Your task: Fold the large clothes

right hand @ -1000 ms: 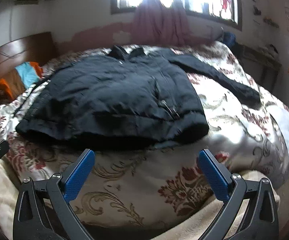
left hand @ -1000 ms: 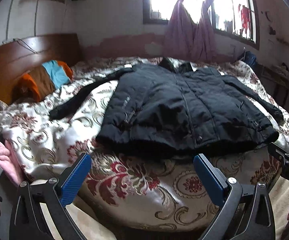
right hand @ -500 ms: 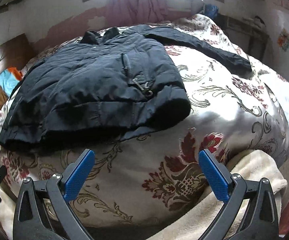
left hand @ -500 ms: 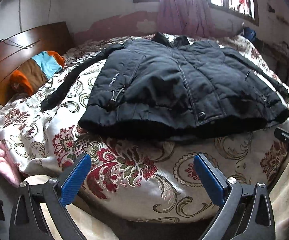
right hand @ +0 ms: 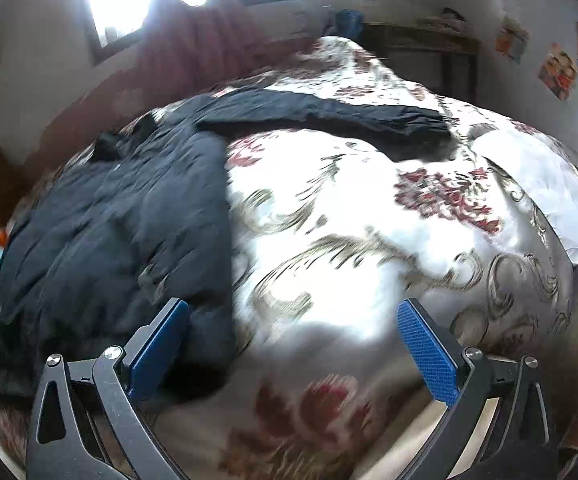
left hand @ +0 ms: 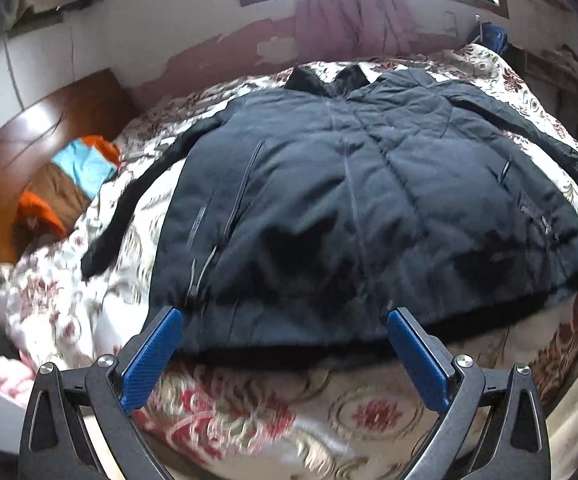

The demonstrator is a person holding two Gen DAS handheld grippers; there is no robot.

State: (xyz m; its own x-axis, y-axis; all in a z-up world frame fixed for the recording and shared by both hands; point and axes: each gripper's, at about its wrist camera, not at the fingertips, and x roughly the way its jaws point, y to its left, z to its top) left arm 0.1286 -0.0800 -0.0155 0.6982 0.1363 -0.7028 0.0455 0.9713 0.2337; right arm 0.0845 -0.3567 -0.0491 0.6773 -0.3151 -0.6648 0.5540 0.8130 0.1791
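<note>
Floral bedding (left hand: 69, 304) carries a dark jacket (left hand: 361, 208) spread flat, front up, sleeves out. Left gripper (left hand: 283, 320) hangs wide over its hem; right gripper (right hand: 293, 312), also wide, straddles its lower corner.

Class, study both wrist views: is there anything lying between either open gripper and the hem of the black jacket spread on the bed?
Nothing visible does. The left gripper is open just short of the black jacket, with only bare floral bedspread below its hem. The right gripper is open at the jacket's lower right corner, also unobstructed.
</note>
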